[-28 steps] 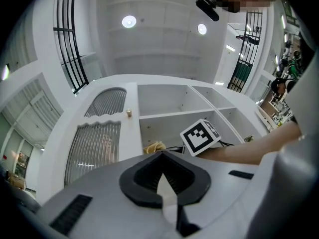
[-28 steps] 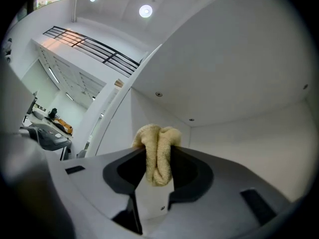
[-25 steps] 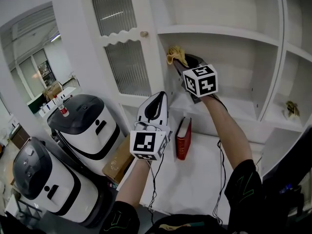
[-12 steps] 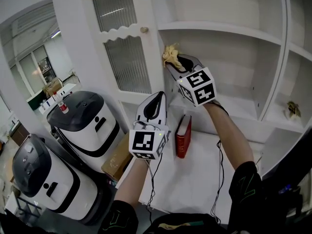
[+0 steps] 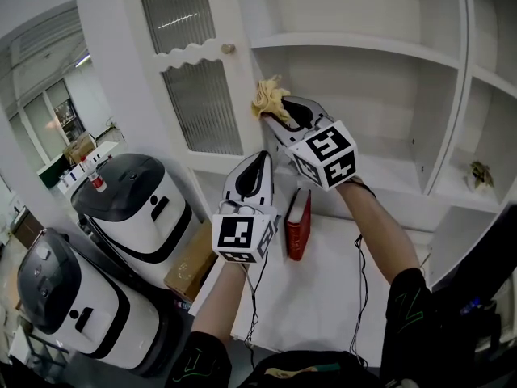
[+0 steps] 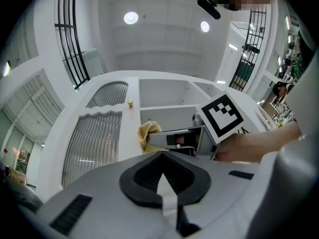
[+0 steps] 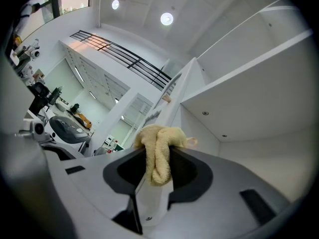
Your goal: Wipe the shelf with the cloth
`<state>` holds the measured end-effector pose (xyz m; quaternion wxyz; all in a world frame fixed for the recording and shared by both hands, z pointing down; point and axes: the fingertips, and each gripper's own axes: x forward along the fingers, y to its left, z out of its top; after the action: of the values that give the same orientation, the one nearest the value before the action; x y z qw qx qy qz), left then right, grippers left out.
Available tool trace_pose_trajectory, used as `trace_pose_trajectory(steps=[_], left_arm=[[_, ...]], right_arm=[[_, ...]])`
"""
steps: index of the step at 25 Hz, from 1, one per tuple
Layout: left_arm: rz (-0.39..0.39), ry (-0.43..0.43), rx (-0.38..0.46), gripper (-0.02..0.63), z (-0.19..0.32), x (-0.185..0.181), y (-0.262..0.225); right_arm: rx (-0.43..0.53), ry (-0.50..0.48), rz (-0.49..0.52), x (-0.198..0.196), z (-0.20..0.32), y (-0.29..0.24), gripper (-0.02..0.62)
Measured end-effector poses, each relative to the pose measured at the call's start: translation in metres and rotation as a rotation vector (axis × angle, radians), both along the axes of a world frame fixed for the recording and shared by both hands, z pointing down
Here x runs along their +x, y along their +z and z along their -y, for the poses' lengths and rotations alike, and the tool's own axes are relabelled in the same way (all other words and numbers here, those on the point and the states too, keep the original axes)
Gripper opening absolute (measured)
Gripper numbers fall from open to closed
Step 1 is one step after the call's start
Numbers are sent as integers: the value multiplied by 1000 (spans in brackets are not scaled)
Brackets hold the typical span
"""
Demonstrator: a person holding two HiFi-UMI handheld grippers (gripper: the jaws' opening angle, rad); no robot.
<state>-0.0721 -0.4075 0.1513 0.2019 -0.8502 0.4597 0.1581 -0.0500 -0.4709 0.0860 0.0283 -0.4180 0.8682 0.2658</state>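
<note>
Has pulled back leftward out of the shelf (image 5: pixel 388 172) since a second ago, toward the ribbed-glass door (image 5: pixel 202 107); pinches the yellow cloth (image 5: pixel 266 99) tight in fingers of the right gripper (image 5: pixel 276 113). Holds left gripper (image 5: pixel 258 162) below, fingers together, empty, beside an upright red book (image 5: pixel 297 225) on the table (image 5: pixel 323 297).

I found no word, brand or number that I could read. The only signs were black-and-white square patterns. One was on the left marker cube (image 5: pixel 240 237) of my left tongs (image 5: pixel 260 158). Others were on the right marker cube (image 5: pixel 325 153) of my right tongs (image 5: pixel 279 113), at two o'clock from it. The red book (image 5: pixel 297 225) showed no legible print.
</note>
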Motion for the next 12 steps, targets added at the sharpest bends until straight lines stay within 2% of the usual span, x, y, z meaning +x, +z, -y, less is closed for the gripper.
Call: trace_pose_trajectory(steps=[4, 6, 8, 12], left_arm=[[-25, 31, -16, -3, -5, -4, 2], [-35, 30, -15, -3, -6, -9, 1], [-55, 32, -27, -4, -5, -13, 2], [-82, 43, -49, -3, -6, -20, 11]], right_arm=[[-23, -96, 84, 3, -19, -4, 130], [-33, -106, 120, 12, -22, -9, 130], [-63, -74, 149, 25, -15, -10, 130], [-167, 55, 166, 47, 12, 5, 130]])
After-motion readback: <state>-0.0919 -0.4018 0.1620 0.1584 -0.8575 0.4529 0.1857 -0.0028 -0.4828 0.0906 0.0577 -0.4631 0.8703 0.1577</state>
